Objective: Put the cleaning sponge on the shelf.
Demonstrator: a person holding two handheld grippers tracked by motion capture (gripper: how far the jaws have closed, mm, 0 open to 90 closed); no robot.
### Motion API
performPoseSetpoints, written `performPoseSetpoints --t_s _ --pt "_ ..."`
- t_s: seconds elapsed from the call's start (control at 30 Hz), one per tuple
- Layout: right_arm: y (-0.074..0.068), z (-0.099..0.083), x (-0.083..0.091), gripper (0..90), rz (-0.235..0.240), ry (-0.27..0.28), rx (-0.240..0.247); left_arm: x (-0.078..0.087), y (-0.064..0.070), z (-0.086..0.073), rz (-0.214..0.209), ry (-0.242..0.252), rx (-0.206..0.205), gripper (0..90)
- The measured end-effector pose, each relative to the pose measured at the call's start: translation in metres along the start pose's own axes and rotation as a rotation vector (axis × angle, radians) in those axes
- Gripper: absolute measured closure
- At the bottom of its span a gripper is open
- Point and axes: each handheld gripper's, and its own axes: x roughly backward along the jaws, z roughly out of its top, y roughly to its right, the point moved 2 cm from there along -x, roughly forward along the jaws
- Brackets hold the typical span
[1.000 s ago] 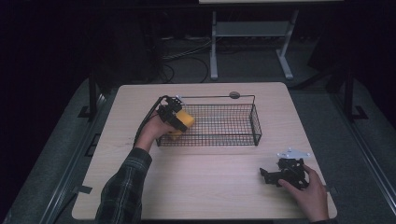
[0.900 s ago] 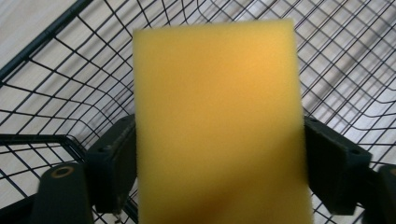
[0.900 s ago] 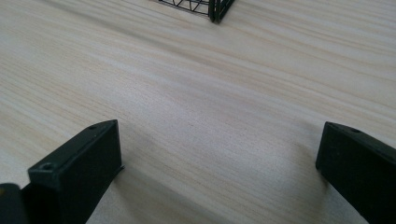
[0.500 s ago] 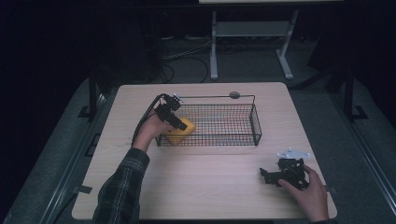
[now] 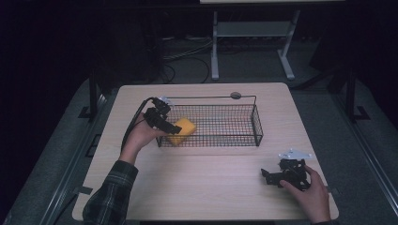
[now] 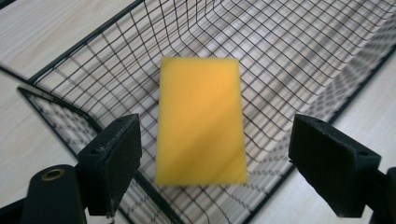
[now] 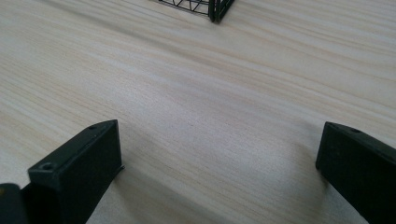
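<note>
Having been let go by the left gripper point(image 6: 215, 172), whose jaws are now being held wide apart and empty, the yellow sponge point(image 6: 201, 119) is dropping, blurred, into the wire basket point(image 5: 234, 123) at its nine-o'clock end, while the right gripper point(image 5: 277, 176) is resting spread and empty at five o'clock on the table point(image 5: 206, 187).

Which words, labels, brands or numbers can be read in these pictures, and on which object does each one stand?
None can be read.
The yellow sponge is plain, with no print on the face that shows.
The wire basket carries no tag or label.
The wooden table shows only grain.
The left tongs and the right tongs show bare black pads, no marking.
</note>
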Motion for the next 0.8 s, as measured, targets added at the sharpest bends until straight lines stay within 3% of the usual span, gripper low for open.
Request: performPoseSetpoints --t_s 0.47,0.8 --pt "0.0 0.0 0.0 0.0 0.0 -0.001 0.002 0.036 0.015 -0.055 0.057 0.049 0.0 16.7" --pt "0.0 0.0 0.0 0.0 0.0 0.0 0.0 0.04 0.024 -0.097 0.076 0.062 0.009 16.5"
